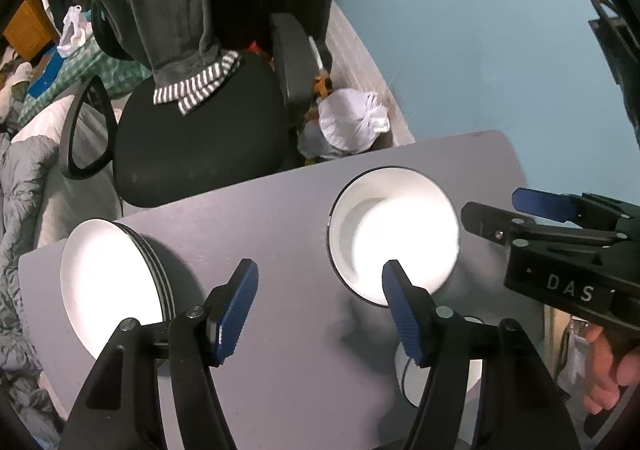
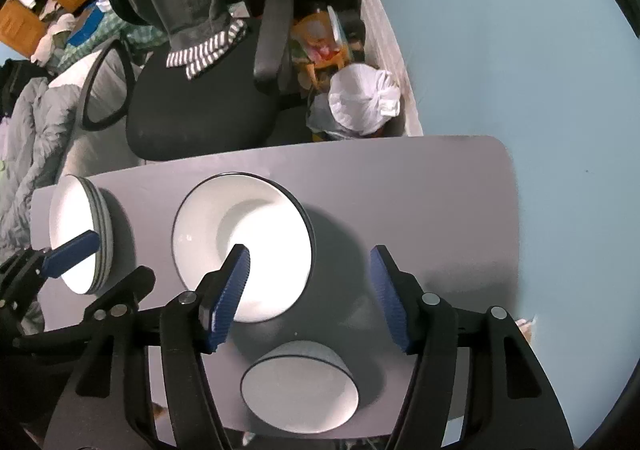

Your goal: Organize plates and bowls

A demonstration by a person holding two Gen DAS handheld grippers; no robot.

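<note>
A stack of white plates [image 1: 108, 282] [image 2: 78, 234] sits at the left end of the grey table [image 1: 280, 217] [image 2: 420, 189]. A large white bowl with a dark rim [image 1: 394, 234] [image 2: 244, 246] stands mid-table. A smaller white bowl [image 2: 300, 390] [image 1: 472, 370] stands near the front edge. My left gripper [image 1: 320, 310] is open and empty above the table between the plates and the large bowl. My right gripper [image 2: 310, 290] is open and empty, hovering over the table just right of the large bowl; it also shows in the left wrist view [image 1: 500, 209].
A black office chair [image 1: 192, 137] [image 2: 200, 105] draped with grey clothing stands behind the table. A white bag [image 1: 352, 121] [image 2: 364, 101] lies on the floor by the blue wall. Bedding [image 1: 24, 189] lies at left.
</note>
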